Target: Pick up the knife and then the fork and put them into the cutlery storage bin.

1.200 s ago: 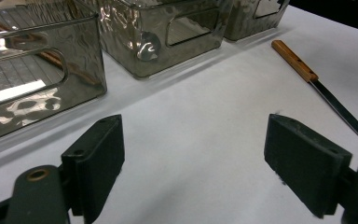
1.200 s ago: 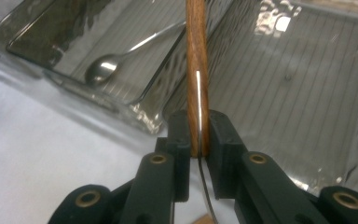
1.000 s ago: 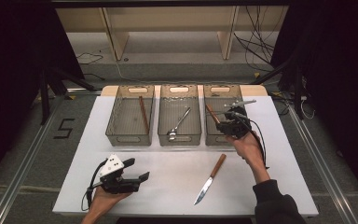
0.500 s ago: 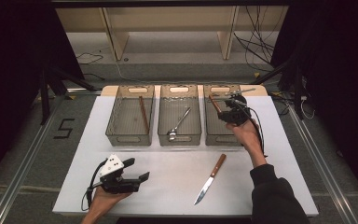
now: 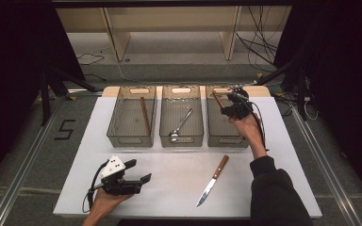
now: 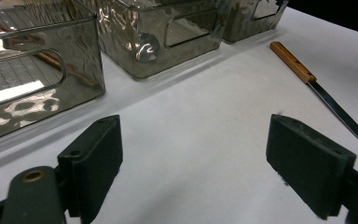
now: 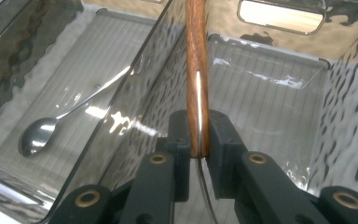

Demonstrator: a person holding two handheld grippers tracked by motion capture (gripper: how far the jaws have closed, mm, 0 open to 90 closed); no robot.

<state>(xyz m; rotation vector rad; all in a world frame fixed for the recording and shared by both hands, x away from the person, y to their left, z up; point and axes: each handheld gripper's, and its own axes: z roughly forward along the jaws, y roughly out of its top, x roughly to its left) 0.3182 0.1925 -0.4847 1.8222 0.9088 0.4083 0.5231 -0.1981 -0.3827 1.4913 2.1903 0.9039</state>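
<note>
Brown wood fills the middle of the right gripper view: a wooden handle (image 7: 197,70) with a thin metal strip along its edge stands clamped between the jaws of the right gripper (image 7: 198,140), so the pads are closed tight on it. It belongs to a piece of cutlery; which kind cannot be told, since the metal end runs down out of sight behind the jaws. In the high view the right gripper (image 5: 235,109) is held above the right-hand bin (image 5: 215,136), near that bin's far end and toward the bench's far right corner, with the handle (image 5: 217,99) sticking out over the bin's left wall.

Three clear smoky plastic bins stand in a row along the far edge of the white bench (image 5: 179,188). The left-hand bin (image 5: 118,136) holds a long brown stick (image 5: 145,116) lying lengthwise. The middle bin (image 5: 165,134) holds a metal spoon (image 5: 181,125), its bowl toward the near end.

A knife (image 5: 212,181) with a wooden handle lies flat on the bare bench in front of the bins, toward the near right, its blade pointing at the near edge.

The left gripper (image 5: 138,173) rests low at the near left corner of the bench, in the person's hand. Its jaws stand wide apart with only bench surface between them.
</note>
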